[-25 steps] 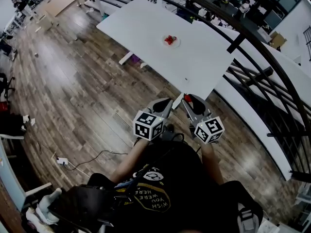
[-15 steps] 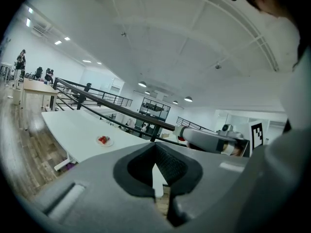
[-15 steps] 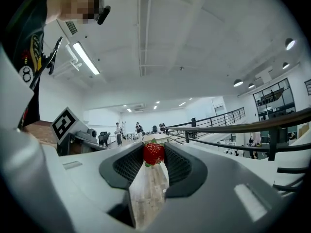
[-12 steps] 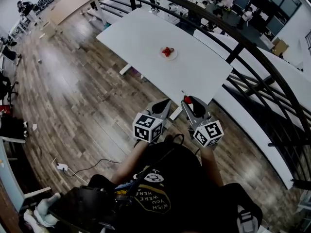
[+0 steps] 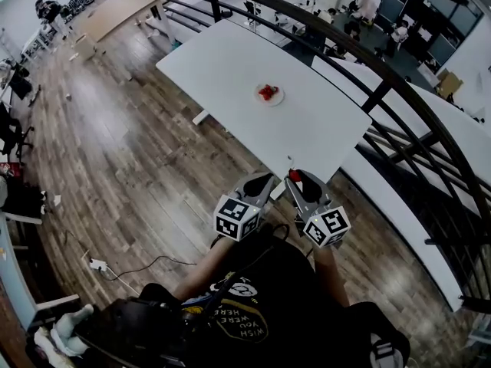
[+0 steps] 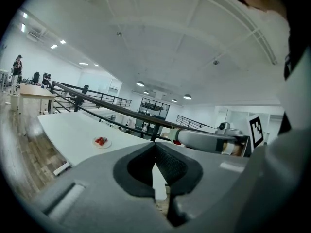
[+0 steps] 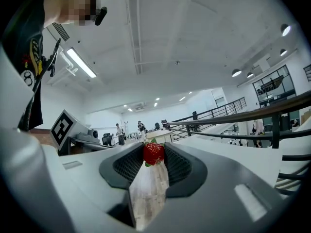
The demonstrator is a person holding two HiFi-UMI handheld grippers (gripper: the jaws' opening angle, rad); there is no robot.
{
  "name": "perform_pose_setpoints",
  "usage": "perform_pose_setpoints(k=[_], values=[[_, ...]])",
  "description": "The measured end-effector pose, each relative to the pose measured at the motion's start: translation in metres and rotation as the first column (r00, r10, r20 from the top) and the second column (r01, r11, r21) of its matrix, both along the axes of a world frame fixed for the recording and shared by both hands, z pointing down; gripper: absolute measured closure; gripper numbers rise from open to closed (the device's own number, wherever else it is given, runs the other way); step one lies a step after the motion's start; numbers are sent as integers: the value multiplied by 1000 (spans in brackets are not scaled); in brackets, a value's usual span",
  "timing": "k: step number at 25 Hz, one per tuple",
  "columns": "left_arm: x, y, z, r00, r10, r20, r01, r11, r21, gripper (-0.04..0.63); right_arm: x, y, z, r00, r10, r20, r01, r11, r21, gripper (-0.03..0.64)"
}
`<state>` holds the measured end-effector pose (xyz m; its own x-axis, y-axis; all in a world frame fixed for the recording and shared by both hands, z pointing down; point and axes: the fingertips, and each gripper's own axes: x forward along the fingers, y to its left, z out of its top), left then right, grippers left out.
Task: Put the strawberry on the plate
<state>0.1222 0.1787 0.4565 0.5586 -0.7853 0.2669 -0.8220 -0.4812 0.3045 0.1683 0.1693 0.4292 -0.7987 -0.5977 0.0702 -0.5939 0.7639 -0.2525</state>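
A small white plate (image 5: 270, 95) with red strawberries (image 5: 266, 92) on it sits near the middle of the white table (image 5: 222, 60). In the head view both grippers are held side by side short of the table's near corner. My right gripper (image 5: 296, 178) is shut on a red strawberry (image 7: 154, 154), which sits pinched between its pads at the tips. My left gripper (image 5: 258, 182) holds nothing and its tips meet, shut (image 6: 155, 145). The left gripper view also shows the plate (image 6: 102, 142) far ahead to the left and the right gripper (image 6: 206, 140) alongside.
A black railing (image 5: 399, 79) curves behind and to the right of the table. Wooden floor (image 5: 130, 152) lies between me and the table, with a cable (image 5: 142, 255) on it at lower left. A wooden table (image 5: 115, 10) and several people stand far off.
The table and plate have drawn nearer in the head view as both grippers travelled toward them. The right gripper keeps the strawberry and the left stays shut.
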Motion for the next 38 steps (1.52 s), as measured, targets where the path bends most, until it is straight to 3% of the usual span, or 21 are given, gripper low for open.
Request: perform_pose_setpoints(k=[9,16,24,38], values=[[-19,-25,-13,999,42,5,-42,999,-2,591,-22,-20,-7,1000,12,3,-12,999,-37,482],[-37,-34,-23,996,54,-70,-54,999,2,592,-36,-29,-10,999,52,2,-52,997,-49,481],[-55,-35,-2,997,72,-31,-73,997,-31,591,-55,-37,-2,998,50,-28,-52,996,-66,480],[-33,-82,-5,997,77,-24,-77,997,-11,591,-48,-77,0,1000,0,-28,-2,997,-81,480]])
